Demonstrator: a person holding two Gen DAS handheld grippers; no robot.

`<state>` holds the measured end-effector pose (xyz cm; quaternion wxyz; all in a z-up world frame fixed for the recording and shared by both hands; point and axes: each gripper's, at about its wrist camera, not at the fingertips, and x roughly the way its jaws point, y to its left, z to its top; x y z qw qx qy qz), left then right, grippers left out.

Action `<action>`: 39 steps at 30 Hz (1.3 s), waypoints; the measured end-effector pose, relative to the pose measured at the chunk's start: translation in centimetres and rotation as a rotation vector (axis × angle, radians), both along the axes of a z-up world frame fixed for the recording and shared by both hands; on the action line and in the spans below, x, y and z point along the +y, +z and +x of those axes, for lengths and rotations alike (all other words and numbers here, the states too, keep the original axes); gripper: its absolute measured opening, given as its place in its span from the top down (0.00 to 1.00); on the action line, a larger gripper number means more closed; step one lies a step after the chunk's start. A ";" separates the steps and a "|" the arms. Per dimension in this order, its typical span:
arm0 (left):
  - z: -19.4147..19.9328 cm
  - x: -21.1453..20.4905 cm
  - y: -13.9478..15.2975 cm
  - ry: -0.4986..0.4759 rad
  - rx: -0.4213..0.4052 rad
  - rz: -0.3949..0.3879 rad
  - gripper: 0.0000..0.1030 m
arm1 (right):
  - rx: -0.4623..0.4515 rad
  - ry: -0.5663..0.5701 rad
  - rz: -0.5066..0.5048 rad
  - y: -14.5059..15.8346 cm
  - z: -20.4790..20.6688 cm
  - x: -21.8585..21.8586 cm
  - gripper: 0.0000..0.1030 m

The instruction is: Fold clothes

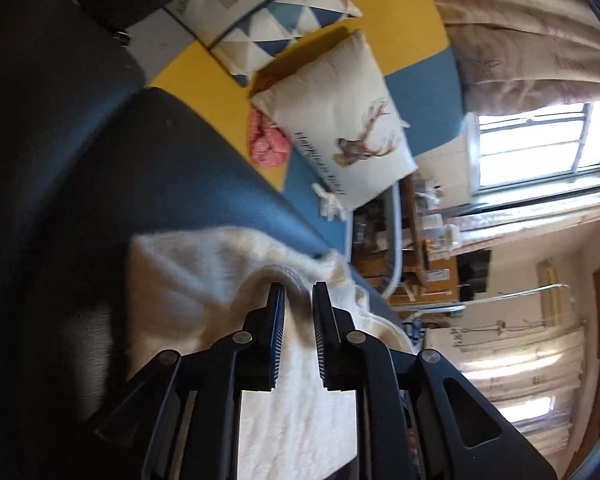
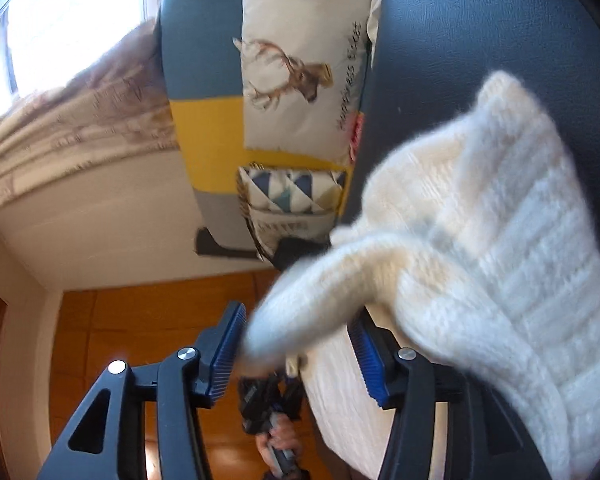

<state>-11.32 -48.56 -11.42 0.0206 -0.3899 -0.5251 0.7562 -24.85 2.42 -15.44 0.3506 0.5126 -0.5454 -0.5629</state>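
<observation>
A fluffy white knit sweater (image 1: 204, 280) lies on a dark leather seat (image 1: 100, 184). My left gripper (image 1: 298, 292) stands with its jaws a little apart, a fold of the sweater's edge running between them. In the right wrist view the sweater (image 2: 500, 216) drapes over the same dark seat (image 2: 480, 32). My right gripper (image 2: 300, 320) is open, and a blurred sleeve of the sweater (image 2: 312, 300) hangs between its wide-spread fingers without being pinched. The other gripper and the hand holding it (image 2: 276, 400) show below.
A deer-print cushion (image 1: 340, 120), a triangle-pattern cushion (image 1: 268, 8) and a pink cloth bundle (image 1: 268, 144) lie on a yellow and blue sofa (image 1: 220, 80). Beige curtains (image 1: 520, 32) and a window (image 1: 540, 140) are beyond. Orange wood floor (image 2: 140, 320) lies below.
</observation>
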 end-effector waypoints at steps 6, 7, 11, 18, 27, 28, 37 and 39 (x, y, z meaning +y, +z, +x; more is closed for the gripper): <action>4.0 0.1 1.7 -0.047 0.022 -0.098 0.83 | 0.145 0.034 0.195 3.5 2.3 3.1 0.46; 5.4 0.5 1.9 -0.055 0.028 -0.133 0.78 | 0.184 0.026 0.259 4.2 2.9 3.9 0.46; 8.8 1.2 1.3 -0.050 0.036 -0.141 0.75 | 0.267 0.027 0.468 5.3 5.3 7.1 0.45; 14.7 2.5 0.2 -0.041 0.050 -0.154 0.75 | 0.308 0.102 0.490 4.1 7.8 9.5 0.44; 15.3 2.7 -0.8 -0.110 0.060 -0.145 0.75 | 0.294 0.220 0.527 2.4 8.7 7.1 0.44; 15.1 2.7 -0.9 -0.120 0.061 -0.143 0.75 | 0.285 0.230 0.526 2.1 8.7 6.9 0.44; 13.6 2.4 -1.9 -0.212 0.068 -0.126 0.75 | 0.240 0.244 0.500 1.3 8.2 6.5 0.44; 13.2 2.6 -2.0 -0.241 0.076 -0.119 0.75 | 0.235 0.254 0.496 1.2 8.1 6.5 0.44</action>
